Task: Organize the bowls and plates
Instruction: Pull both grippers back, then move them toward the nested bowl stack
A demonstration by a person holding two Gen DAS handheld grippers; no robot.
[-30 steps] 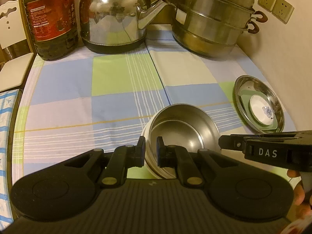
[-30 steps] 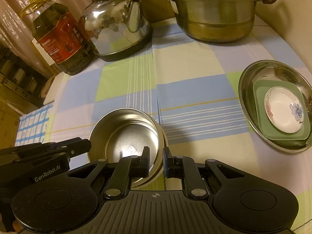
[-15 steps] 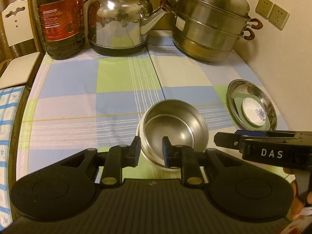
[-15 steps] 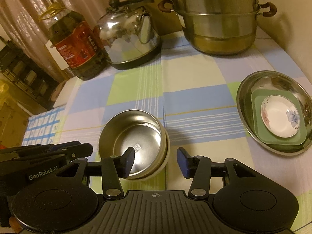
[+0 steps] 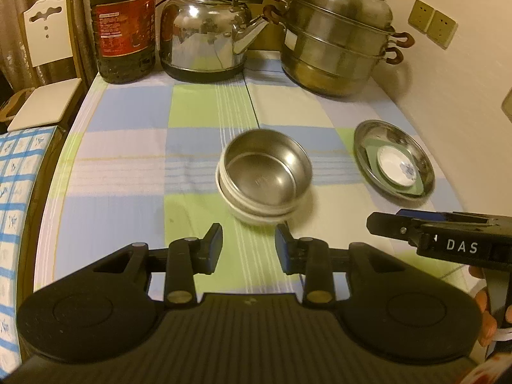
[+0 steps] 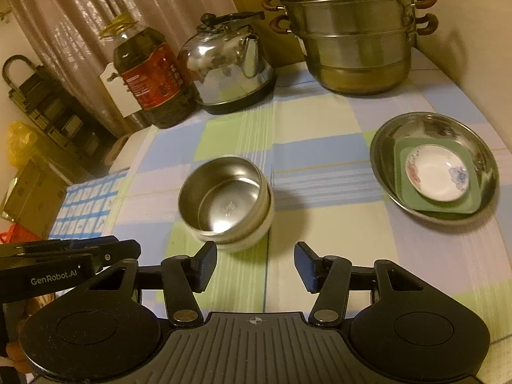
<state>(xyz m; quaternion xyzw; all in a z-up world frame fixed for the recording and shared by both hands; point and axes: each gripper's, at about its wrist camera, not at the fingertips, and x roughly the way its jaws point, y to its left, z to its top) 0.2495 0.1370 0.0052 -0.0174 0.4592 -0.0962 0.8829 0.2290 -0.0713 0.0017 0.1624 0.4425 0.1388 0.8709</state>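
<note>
A steel bowl (image 5: 267,172) sits nested in a white bowl (image 5: 252,214) near the middle of the table (image 5: 128,147), on a checked cloth. To its right, well apart, a steel plate (image 6: 435,168) holds a green square dish (image 6: 438,198) with a small white saucer (image 6: 436,177) on top.

The left gripper (image 5: 249,249) hangs just in front of the bowls, its jaws having just been opening, partly apart, with nothing between them. The right gripper (image 6: 255,267) is beside it, jaws also just opened, wider, empty, clear of the bowls. Each gripper shows at the edge of the other's view.

Along the back of the table stand an oil bottle (image 5: 123,25), a kettle (image 5: 204,40) and a stacked steamer pot (image 5: 339,41). A wall with sockets (image 5: 432,27) runs along the right.
</note>
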